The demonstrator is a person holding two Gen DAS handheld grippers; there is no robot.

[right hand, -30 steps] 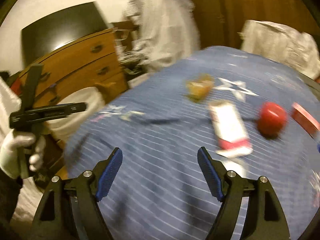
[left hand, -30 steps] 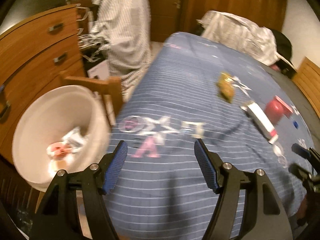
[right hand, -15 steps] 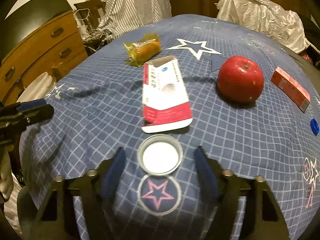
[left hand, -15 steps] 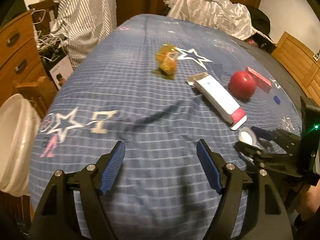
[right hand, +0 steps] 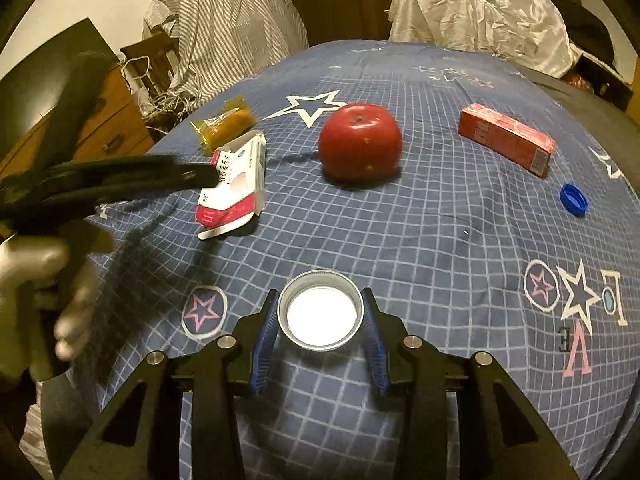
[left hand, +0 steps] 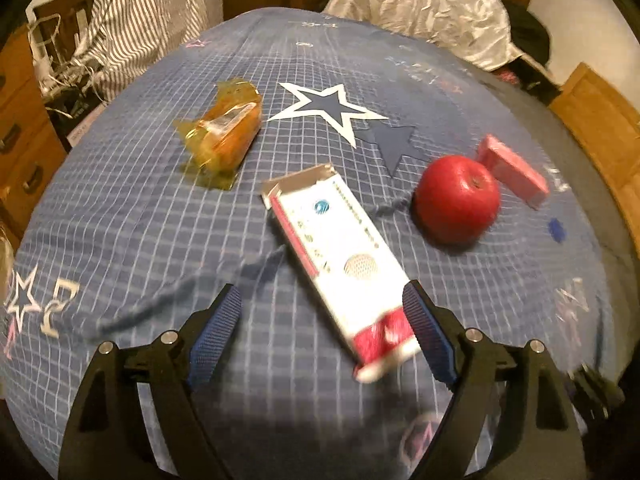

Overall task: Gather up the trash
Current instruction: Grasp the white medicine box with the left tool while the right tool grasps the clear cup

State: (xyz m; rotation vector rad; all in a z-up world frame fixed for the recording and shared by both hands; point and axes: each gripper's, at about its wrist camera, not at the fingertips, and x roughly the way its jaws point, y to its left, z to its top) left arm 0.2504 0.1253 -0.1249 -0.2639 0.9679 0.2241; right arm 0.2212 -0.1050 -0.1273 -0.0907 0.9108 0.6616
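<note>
Left wrist view: left gripper (left hand: pixel 322 316) hangs wide open and empty over the blue bedspread (left hand: pixel 120 220); the near end of the white-and-red carton (left hand: pixel 340 258) lies just inside its right finger. Taking the apple (left hand: pixel 457 199) as landmark: carton to its left, yellow wrapper (left hand: pixel 224 136) further left, pink box (left hand: pixel 512 170) just right. Right wrist view: right gripper (right hand: pixel 320 330) is narrowed around the metal lid (right hand: pixel 321 310), pads at or touching its rim; lid sits nearer the camera than the apple (right hand: pixel 360 142). Step in hand: grasping the lid. Next, probably: confirm grip, lift; left closes on carton.
</note>
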